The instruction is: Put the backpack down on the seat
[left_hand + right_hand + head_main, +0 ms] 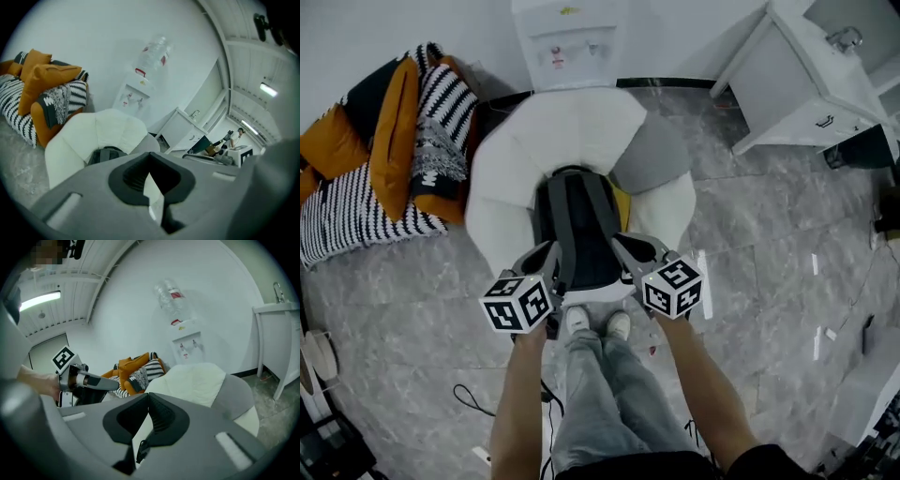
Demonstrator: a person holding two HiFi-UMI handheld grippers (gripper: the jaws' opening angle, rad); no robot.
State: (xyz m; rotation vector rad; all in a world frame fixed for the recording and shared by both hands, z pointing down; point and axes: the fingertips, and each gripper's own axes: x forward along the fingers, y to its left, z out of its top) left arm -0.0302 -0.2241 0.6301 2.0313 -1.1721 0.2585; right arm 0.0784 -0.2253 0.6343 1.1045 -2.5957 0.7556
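A black and grey backpack (578, 230) rests against the white petal-shaped seat (572, 131), straps facing up; whether its weight is on the cushion is unclear. My left gripper (551, 253) is at its lower left side and my right gripper (621, 244) at its lower right side. Both are shut, and each seems to pinch a thin dark strap of the backpack. In the left gripper view the shut jaws (154, 201) point over the backpack's top (105, 154). In the right gripper view a small black strap end (139, 456) hangs between the shut jaws (140, 439).
A grey cushion (654, 155) lies on the seat's right side. A pile of orange and striped cushions (384, 159) is at the left, a water dispenser (567, 42) stands behind the seat and a white cabinet (811, 89) at the right. A cable (473, 403) lies on the floor.
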